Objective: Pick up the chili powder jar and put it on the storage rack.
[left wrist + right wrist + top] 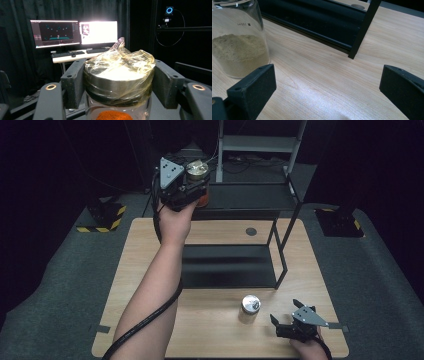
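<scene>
Step in hand: the left gripper [192,184] holds a glass jar with orange contents [117,82] up at the top shelf of the black metal rack [280,270], in the upper middle of the high view; by my reading the jar is being set on that shelf or lifted off it, and which of the two I cannot tell.
Next move: if placing, the jar has to come down upright on the shelf before the grip is let go; the film wrapped over the lid may cling to the pads on release.
Left gripper grip: jaws clamped on the jar just under its metal lid [117,80], one pad on each side, touching the crinkled plastic film [125,60].
Right gripper [296,322]: rests low on the wooden table [150,270] at the lower right of the high view, jaws spread wide with nothing between them.
Second jar: a glass jar of tan powder [238,47] with a metal lid stands on the table just beside the right gripper, at the upper left of the right gripper view, not touched.
</scene>
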Available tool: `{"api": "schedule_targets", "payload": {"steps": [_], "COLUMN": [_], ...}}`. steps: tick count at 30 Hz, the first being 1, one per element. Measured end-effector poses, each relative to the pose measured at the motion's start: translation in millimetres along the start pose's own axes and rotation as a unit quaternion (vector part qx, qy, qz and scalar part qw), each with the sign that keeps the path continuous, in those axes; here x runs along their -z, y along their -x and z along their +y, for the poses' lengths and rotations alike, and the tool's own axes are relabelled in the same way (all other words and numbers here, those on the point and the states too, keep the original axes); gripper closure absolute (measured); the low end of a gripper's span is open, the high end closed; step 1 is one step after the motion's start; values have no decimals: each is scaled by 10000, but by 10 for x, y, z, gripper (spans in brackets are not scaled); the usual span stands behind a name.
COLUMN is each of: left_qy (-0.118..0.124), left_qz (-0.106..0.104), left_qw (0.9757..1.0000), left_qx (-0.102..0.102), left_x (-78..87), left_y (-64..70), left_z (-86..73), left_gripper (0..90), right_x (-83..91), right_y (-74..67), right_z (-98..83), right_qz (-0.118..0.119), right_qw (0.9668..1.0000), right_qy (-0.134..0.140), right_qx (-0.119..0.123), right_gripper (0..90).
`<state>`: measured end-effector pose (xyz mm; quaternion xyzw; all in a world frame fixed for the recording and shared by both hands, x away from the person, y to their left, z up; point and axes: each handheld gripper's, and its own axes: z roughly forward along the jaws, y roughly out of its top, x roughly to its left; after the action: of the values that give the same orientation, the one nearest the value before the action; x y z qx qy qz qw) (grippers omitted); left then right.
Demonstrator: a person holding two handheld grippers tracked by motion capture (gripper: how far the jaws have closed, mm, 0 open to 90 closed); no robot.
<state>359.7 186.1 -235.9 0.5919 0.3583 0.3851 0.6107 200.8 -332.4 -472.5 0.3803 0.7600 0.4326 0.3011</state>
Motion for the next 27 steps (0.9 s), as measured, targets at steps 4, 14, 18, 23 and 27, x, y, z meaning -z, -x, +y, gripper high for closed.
{"api": "schedule_targets", "payload": {"steps": [4, 14, 18, 23, 27], "left_qy": [-21, -31, -5, -34, -63], "left_qz": [12, 1, -20, -66, -47], "left_qw": [10000, 10000, 9999, 9998, 9998], "left_qx": [22, 69, 114, 193, 179], "left_x": [-8, -42, -40, -49, -51], "left_y": [-7, -27, -37, -57, -37], "left_z": [-9, -9, -29, -26, -19], "left_gripper": [346, 343, 339, 313, 187], "right_x": [1, 1, 2, 2, 1], "right_y": [0, 8, 12, 10, 7], "right_z": [-3, -4, -7, -6, -4], "right_qz": [-1, 11, 16, 15, 11], "right_qw": [10000, 10000, 10000, 10000, 10000], "right_qy": [7, 12, 19, 17, 11], "right_qx": [0, -16, -20, -13, -11], "right_gripper": [0, 0, 0, 0, 0]}}
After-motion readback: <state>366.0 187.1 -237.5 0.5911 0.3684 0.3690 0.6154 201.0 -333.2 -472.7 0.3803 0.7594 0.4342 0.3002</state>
